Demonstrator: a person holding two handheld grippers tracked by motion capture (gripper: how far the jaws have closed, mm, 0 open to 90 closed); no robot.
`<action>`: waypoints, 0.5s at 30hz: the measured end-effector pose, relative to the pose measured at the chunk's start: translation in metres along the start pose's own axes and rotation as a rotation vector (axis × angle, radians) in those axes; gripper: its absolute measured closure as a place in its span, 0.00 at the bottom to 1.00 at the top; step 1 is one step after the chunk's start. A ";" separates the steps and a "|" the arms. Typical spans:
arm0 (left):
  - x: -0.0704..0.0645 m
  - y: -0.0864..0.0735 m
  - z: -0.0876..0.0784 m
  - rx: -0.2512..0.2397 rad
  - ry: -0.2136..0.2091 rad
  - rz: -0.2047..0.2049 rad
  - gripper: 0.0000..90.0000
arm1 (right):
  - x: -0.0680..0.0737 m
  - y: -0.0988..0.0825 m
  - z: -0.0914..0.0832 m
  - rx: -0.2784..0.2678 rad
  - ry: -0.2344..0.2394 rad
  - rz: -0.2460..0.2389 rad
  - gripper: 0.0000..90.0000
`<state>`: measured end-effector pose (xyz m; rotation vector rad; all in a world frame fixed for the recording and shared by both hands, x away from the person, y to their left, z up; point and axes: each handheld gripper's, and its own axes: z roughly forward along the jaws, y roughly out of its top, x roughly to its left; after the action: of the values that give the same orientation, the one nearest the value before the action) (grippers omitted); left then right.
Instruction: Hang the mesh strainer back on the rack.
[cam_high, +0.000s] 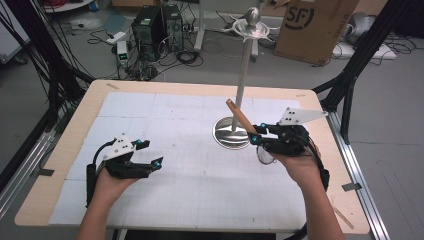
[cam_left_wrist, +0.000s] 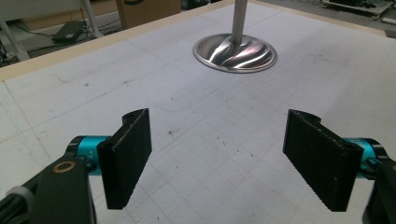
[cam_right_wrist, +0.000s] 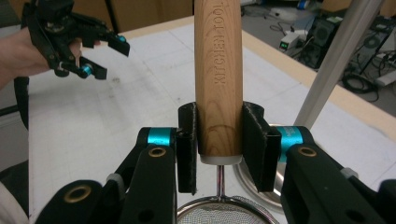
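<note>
Waiting at the left of the table (cam_high: 65, 150), the left claw (cam_high: 150, 155) rests in its hand just above the white gridded mat (cam_high: 165, 125), its jaws spread wide with nothing between them, as the left gripper view confirms with bare mat between the two black pads (cam_left_wrist: 126, 154). Toward the middle stands a metal rack (cam_high: 243, 75), a thin pole rising from a shiny round base (cam_left_wrist: 235, 52) to a ring of hooks (cam_high: 250, 30) under a knob at the top. Just right of the base, the right claw (cam_high: 256, 136) is clamped on the wooden handle (cam_right_wrist: 218, 79) of a small mesh strainer (cam_high: 265, 155), gripping it near the end where the wire joins the wood; the handle slants up and to the left, crossing in front of the pole, while the mesh bowl (cam_right_wrist: 224, 212) hangs below the claw, lifted off the mat. The work in hand appears to be hanging the strainer on the rack. Doing it well likely means keeping the firm grip low on the handle, carrying the tool up well clear of the pole, and bringing the handle's free end level with a hook before easing it on; a knock against the thin pole could rock the rack, so the idle left claw might steady the base.
</note>
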<state>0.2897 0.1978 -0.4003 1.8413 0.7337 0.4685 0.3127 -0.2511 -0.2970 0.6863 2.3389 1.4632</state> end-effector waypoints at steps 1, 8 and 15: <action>0.000 0.000 0.000 0.000 0.002 0.001 0.27 | -0.001 0.001 -0.001 -0.009 0.002 0.003 0.76; 0.001 0.000 0.000 0.000 -0.001 0.004 0.27 | -0.010 0.006 -0.013 -0.054 -0.015 0.007 0.76; 0.000 0.000 0.000 0.001 0.001 0.002 0.27 | -0.016 0.018 -0.030 -0.100 -0.059 -0.001 0.76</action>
<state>0.2900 0.1976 -0.4004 1.8431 0.7325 0.4702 0.3161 -0.2759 -0.2681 0.6920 2.2053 1.5263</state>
